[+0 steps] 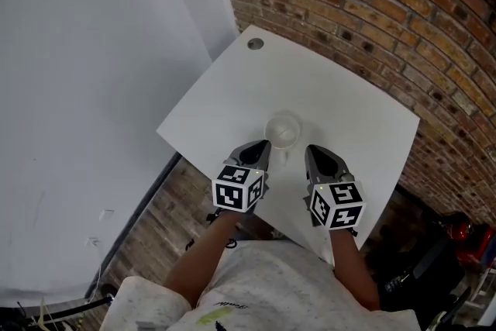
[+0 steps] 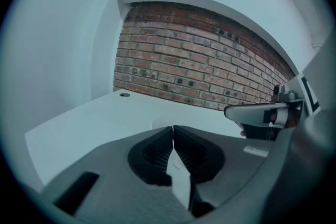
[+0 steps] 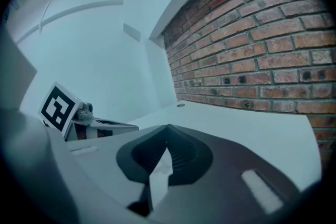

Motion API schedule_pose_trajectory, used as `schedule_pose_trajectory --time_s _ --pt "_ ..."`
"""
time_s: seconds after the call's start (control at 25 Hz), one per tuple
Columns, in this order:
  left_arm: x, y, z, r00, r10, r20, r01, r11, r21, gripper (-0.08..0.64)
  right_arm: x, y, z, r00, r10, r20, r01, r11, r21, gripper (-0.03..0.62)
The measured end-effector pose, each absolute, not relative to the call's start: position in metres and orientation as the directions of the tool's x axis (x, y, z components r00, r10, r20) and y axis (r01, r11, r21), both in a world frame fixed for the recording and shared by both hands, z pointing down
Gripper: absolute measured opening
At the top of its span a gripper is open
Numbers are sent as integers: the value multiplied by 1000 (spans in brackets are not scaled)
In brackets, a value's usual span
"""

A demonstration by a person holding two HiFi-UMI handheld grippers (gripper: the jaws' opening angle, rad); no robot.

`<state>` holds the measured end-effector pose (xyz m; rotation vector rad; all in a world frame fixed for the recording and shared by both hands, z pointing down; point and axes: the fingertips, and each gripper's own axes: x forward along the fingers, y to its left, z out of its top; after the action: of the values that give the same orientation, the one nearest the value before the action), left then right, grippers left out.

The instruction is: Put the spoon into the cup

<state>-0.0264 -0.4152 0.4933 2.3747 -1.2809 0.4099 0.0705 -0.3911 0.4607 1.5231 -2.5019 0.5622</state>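
Resting just ahead, between pressed-together left tongs (image 1: 261,150) and right tongs (image 1: 313,154): the cup (image 1: 283,129).

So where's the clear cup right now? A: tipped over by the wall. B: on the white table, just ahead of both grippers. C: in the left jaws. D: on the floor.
B: the cup stands on the table just past the left gripper and right gripper, both shut and empty.
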Motion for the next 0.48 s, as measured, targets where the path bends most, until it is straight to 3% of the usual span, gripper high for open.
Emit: schedule_pose_trajectory --time_s 0.48 --pt "-25 -428 512 565 -672 477 -817 -535 215 12 67 -408 468 -449 -828 337 -891 382 -247 8"
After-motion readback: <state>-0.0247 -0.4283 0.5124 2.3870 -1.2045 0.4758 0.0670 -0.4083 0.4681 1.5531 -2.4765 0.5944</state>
